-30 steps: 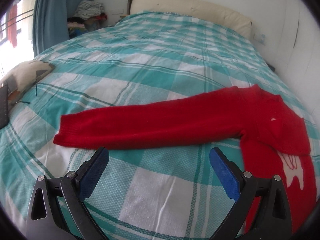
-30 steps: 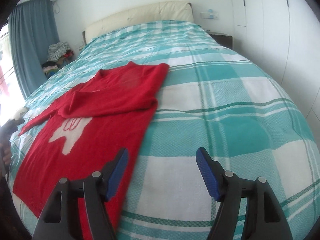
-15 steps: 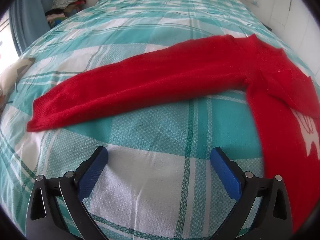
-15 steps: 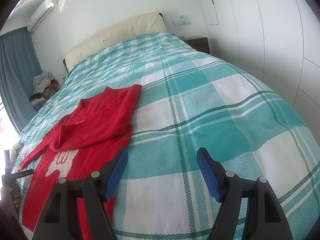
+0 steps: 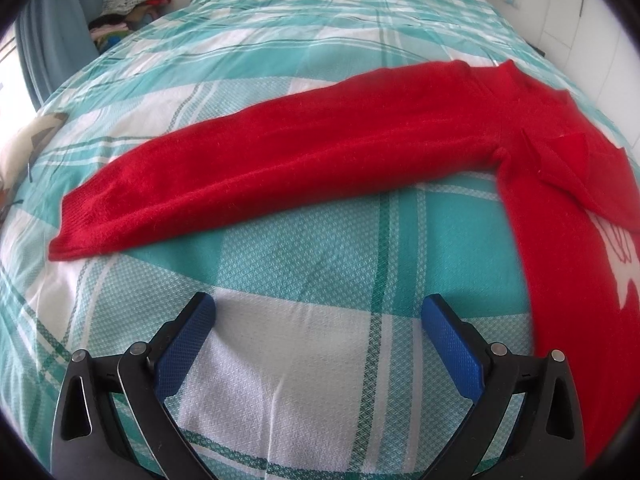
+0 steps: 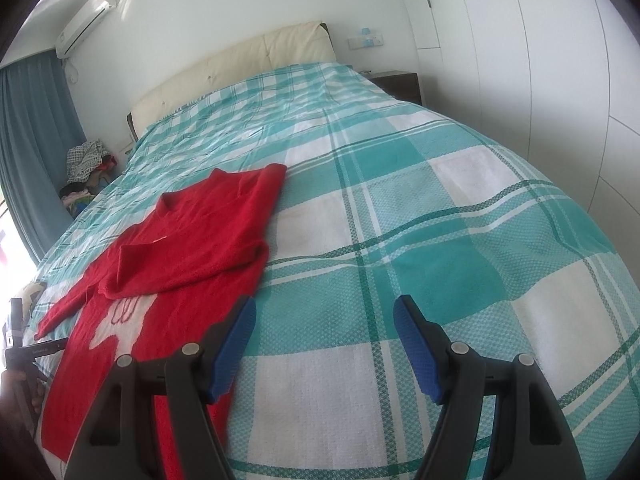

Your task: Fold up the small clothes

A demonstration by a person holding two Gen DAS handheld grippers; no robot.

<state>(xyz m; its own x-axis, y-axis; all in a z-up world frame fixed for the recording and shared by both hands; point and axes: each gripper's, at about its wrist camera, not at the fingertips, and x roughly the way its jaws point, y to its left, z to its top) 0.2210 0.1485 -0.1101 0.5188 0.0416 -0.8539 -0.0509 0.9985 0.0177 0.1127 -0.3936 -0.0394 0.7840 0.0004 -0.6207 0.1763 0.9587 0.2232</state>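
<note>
- Lying flat on the teal plaid bedspread (image 5: 304, 264): red sweater (image 5: 568, 264), one sleeve (image 5: 280, 168) stretched out straight, the other folded across the chest.
- Hovering near that sleeve, left gripper (image 5: 318, 320) with blue pads spread wide, holding nothing.
- Spread equally wide and empty, right gripper (image 6: 324, 328), beside the sweater's edge, possibly overlapping it.

Bare bedspread (image 5: 304, 264) lies between the left gripper (image 5: 318, 314) and the outstretched sleeve (image 5: 280, 160). Right gripper (image 6: 324, 320) hangs over open bed, sweater (image 6: 192, 240) just left.
</note>
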